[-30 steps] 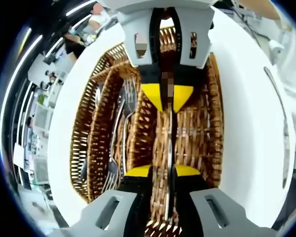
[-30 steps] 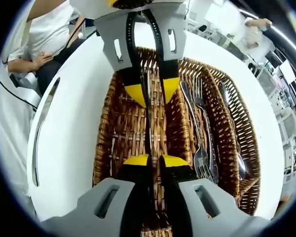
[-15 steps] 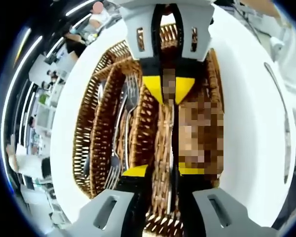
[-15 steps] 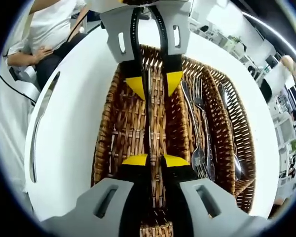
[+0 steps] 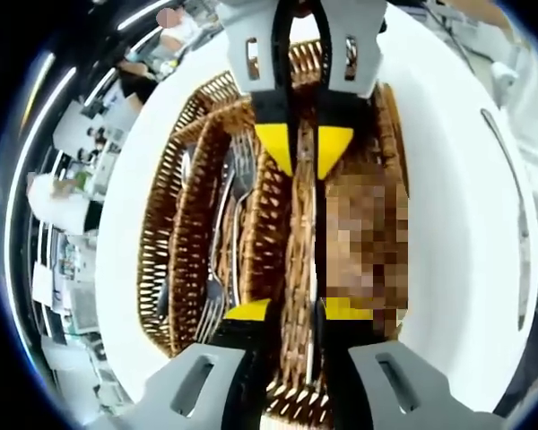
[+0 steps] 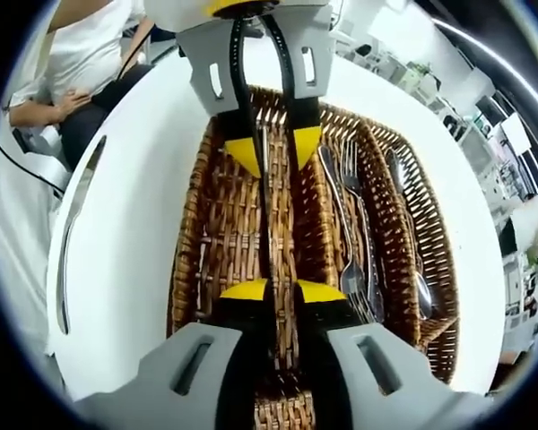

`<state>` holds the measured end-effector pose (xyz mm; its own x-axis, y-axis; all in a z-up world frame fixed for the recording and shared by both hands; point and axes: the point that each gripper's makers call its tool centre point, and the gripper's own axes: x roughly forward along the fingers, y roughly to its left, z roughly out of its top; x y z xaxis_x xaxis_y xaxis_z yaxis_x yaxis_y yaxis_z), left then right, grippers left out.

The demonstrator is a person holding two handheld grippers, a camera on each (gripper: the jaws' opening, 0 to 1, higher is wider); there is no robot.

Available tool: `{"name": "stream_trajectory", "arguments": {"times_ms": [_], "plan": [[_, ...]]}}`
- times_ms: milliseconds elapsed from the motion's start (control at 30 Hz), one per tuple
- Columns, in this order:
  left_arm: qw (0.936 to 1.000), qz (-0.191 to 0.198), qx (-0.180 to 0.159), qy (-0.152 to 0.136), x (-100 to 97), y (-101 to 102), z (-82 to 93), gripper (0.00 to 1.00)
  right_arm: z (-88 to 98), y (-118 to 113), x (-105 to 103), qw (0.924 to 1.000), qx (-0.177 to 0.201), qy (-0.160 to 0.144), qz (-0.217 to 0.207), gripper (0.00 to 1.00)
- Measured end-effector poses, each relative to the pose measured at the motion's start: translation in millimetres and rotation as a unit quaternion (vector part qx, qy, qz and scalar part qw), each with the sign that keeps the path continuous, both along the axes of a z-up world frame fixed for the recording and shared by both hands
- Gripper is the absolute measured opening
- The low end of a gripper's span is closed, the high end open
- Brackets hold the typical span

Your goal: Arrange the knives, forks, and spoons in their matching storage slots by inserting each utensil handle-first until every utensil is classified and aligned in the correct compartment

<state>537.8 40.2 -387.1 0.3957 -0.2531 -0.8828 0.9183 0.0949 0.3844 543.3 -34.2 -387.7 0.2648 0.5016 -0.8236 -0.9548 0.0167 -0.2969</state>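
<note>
A knife (image 6: 267, 202) is held at opposite ends by both grippers, lengthwise over the wide compartment of the wicker tray (image 6: 217, 224), frame centre. The right gripper (image 6: 282, 291) is closed on one end; the left gripper (image 6: 267, 154), entering from the frame top, is closed on the other. In the left gripper view the same knife (image 5: 312, 269) runs between both claws. Forks (image 6: 354, 224) lie in the next slot, a spoon (image 6: 411, 242) in the far right one. A second knife (image 6: 74, 237) lies on the white table (image 6: 134, 197), left. The knife is judged rigid, light and slippery; a grip at the handle is advised. No legible writing is found.
</note>
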Motion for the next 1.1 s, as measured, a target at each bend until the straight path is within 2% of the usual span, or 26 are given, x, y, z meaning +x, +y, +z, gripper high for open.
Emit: {"name": "stream_trajectory", "arguments": {"times_ms": [367, 500, 733, 833, 1033, 1100], "plan": [[1.0, 0.0, 0.001, 0.001, -0.8, -1, 1.7, 0.2, 2.8, -5, -3, 1.0, -0.005, 0.0, 0.001, 0.1], [0.9999, -0.004, 0.006, -0.01, -1.4, 0, 5.2, 0.18, 3.3, -8, -3, 0.9999, -0.01, -0.002, -0.001, 0.09], [0.9999, 0.001, 0.012, -0.008, -5.7, 3, -0.1, 0.2, 2.3, -10, -6, 0.9999, -0.012, 0.0, -0.001, 0.09], [0.9999, 0.008, 0.004, 0.008, -11.4, 2, -2.3, 0.22, 1.0, -10, -8, 0.9999, -0.015, 0.0, 0.0, 0.09], [0.9996, 0.006, 0.028, -0.003, -9.2, 11, -8.8, 0.23, 1.0, -10, -10, 0.9999, -0.013, 0.002, -0.001, 0.09], [0.9994, -0.01, 0.033, -0.006, -9.2, 10, -9.8, 0.22, -0.4, -11, -11, 0.9999, -0.015, 0.003, -0.001, 0.1]]}}
